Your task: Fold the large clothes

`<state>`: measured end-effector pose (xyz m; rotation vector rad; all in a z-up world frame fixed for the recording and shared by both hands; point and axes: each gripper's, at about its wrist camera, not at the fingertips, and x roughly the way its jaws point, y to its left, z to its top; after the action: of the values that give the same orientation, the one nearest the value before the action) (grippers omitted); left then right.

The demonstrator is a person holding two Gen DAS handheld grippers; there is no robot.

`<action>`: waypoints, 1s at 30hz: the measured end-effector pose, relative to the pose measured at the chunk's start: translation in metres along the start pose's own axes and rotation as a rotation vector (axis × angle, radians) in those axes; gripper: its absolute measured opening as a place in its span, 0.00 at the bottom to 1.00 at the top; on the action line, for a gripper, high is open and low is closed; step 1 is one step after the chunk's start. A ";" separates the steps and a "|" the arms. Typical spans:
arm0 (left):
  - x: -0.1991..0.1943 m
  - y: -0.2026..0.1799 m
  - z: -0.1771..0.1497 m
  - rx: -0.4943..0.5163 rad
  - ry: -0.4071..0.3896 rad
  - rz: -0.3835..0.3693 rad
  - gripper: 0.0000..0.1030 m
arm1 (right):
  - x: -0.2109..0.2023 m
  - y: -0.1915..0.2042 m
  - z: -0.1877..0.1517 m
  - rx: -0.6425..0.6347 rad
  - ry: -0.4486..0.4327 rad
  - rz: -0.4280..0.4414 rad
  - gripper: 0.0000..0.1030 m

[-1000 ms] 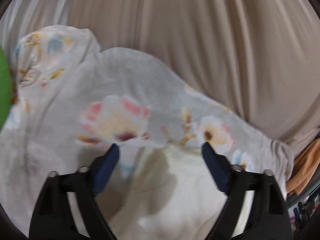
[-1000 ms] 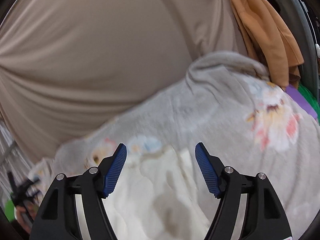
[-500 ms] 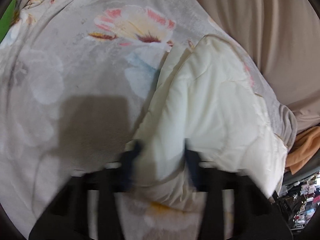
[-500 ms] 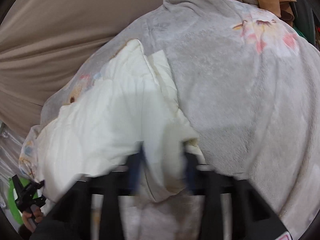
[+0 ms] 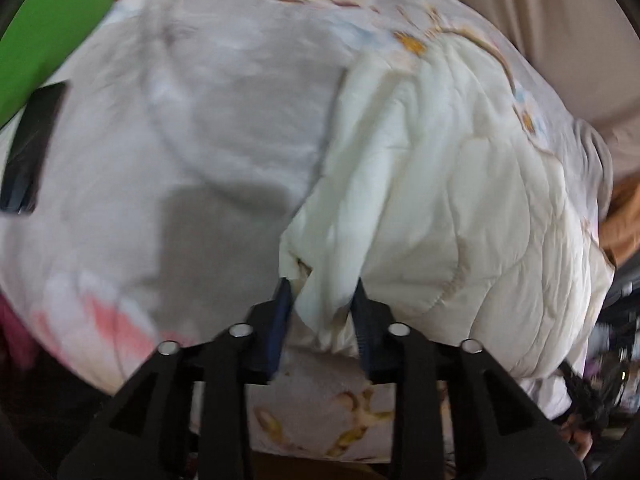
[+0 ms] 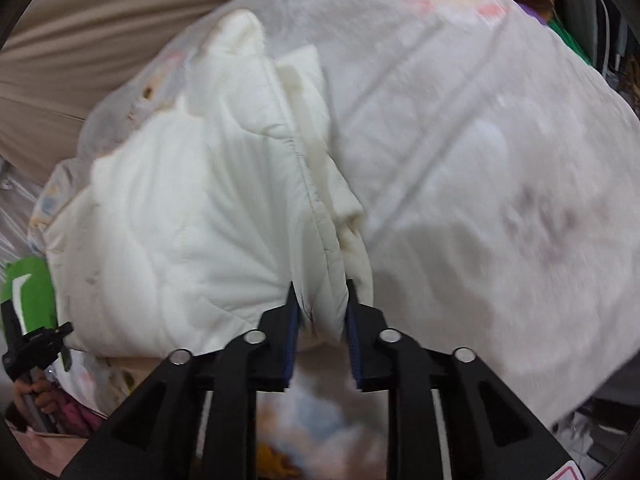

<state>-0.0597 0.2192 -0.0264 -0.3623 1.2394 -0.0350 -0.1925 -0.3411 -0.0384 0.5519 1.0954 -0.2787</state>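
We have the left gripper [image 5: 322, 312] pinching a bunched corner of the white quilted lining [image 5: 460, 208], jaws narrow and easing open a little with the cloth between the pads. The blanket [image 5: 200, 112] lies spread below us, grey flowered side up, its lining folded back over the middle. A green thing [image 5: 48, 20] and a dark flat thing [image 5: 32, 148] sit at its left edge. The right gripper [image 6: 320, 320] holds the other corner of the lining [image 6: 180, 208] the same way, also loosening slightly. To do this fold well, we judge the 2 corners should travel level and together, the edge taut between them, and be laid down square before we let go, without snagging the beige sheet [image 6: 80, 48] beyond
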 end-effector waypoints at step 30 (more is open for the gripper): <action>0.116 -0.098 0.158 0.214 -0.206 0.030 0.12 | 0.109 0.062 0.148 -0.104 -0.255 -0.098 0.09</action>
<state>0.1417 0.1407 -0.0607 -0.1569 1.0257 -0.1008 -0.0022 -0.3648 -0.0679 0.3592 0.8849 -0.3655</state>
